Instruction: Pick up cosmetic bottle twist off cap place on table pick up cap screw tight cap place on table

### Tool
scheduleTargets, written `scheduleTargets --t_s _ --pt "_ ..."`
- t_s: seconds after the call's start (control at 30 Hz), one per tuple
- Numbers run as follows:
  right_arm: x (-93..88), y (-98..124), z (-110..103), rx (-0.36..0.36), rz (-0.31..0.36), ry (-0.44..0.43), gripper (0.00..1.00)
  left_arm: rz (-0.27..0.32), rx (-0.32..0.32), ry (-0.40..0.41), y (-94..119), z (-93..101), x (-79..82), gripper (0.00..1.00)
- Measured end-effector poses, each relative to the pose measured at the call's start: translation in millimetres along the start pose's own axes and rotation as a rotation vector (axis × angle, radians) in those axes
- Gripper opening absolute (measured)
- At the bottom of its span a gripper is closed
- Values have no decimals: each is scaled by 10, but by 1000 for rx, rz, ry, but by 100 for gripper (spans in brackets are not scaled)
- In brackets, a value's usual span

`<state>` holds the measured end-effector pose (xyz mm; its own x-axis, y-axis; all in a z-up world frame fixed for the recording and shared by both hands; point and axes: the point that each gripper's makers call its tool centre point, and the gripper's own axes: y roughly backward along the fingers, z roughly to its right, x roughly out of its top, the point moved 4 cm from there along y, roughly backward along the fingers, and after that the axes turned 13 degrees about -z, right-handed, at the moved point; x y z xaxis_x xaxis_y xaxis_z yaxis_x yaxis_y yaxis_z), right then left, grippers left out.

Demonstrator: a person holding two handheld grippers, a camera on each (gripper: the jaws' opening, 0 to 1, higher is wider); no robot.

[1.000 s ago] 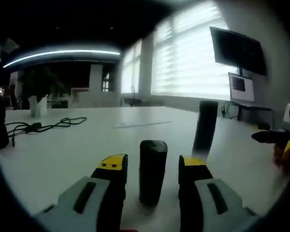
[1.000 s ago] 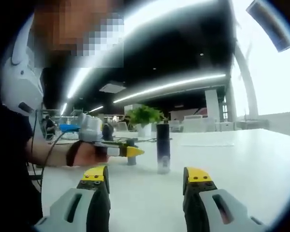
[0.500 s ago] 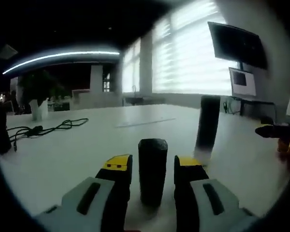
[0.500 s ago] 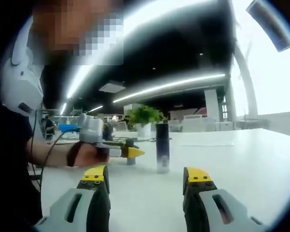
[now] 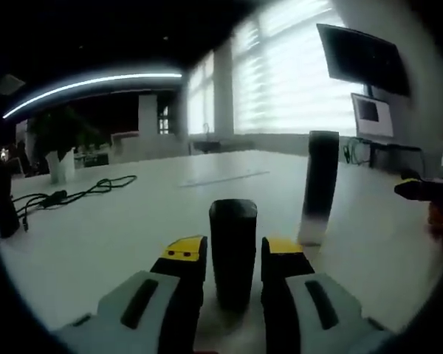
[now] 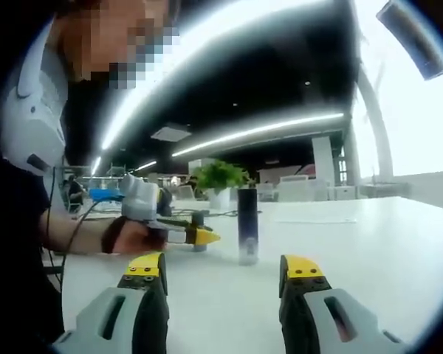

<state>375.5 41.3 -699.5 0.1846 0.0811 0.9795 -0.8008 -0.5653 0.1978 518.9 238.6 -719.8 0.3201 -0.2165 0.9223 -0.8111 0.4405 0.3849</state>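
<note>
Closing since a second ago, my left claw now pinches the black cap; the bottle stands ahead-right on open desk. My right claw gapes wide.

In the left gripper view the cap stood between the left gripper's jaws, its foot hidden behind them, so contact with the worktop could not be judged. The right gripper was cut off by that view's right edge, and the bottle's lower end was washed out pale. In the right gripper view the cap was largely hidden behind the left gripper and too small to make out.
</note>
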Motion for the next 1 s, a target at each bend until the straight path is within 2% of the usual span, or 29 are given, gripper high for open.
scheduleTargets --t_s 0.67,0.9,1.0 --pt "0 5 5 -2 0 3 54 -18 19 -8 -19 -1 -34 11" --pt "0 6 5 -3 -1 5 54 -16 5 10 -7 14 -39 11" --pt "2 4 3 -3 -1 6 54 -20 -12 46 2 17 -45 11"
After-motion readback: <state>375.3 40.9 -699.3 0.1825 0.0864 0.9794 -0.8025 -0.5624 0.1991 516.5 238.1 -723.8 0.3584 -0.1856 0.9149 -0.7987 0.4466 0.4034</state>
